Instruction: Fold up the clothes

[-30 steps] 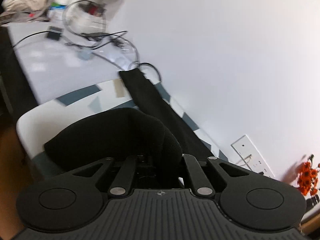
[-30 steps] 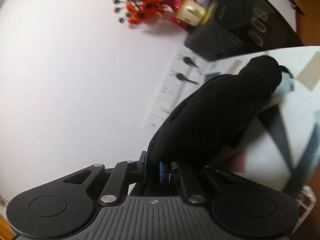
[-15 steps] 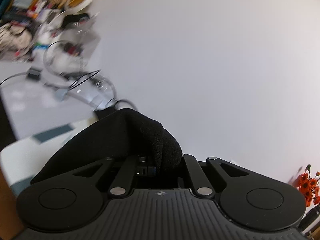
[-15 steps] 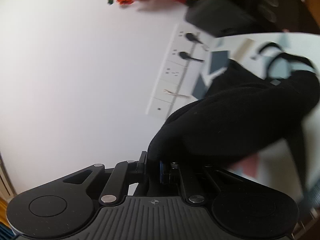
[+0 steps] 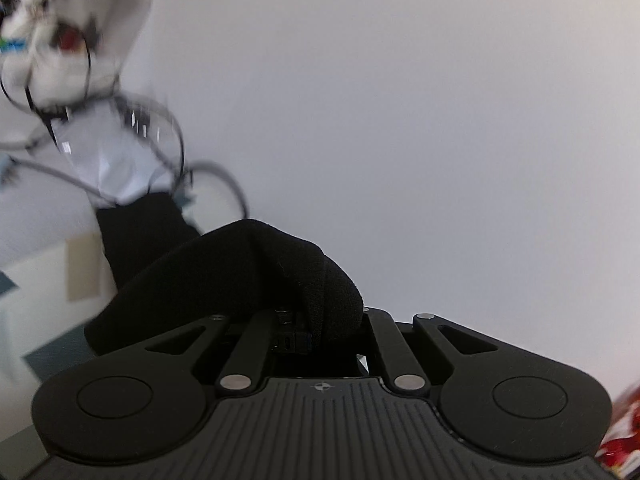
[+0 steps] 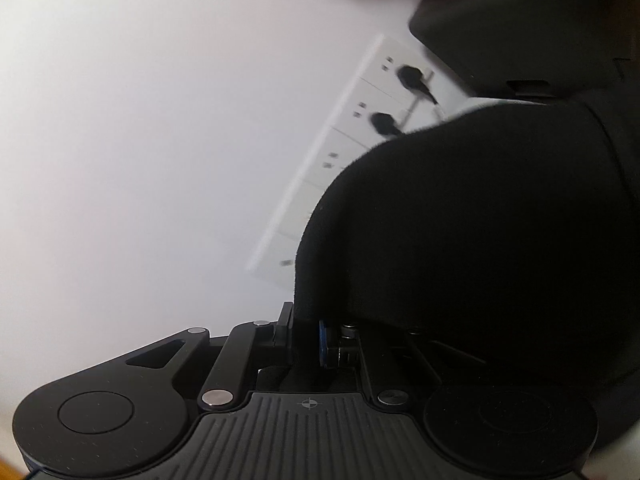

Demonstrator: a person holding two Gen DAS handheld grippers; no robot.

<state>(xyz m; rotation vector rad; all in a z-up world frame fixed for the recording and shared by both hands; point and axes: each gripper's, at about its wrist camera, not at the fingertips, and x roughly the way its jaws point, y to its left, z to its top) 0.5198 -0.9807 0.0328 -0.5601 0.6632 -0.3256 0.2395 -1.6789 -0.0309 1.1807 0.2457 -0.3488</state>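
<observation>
The black garment drapes over the left gripper, so its fingertips are buried in cloth and the grip itself cannot be seen. In the right wrist view the same fabric covers the right gripper from above, hiding the fingertips and most of the surface beyond. Cables and clutter at the table's far left end are smeared by motion, unreadable. A wall socket strip runs behind the cloth, partly hidden. Red flowers are cut off at the picture's edge.
</observation>
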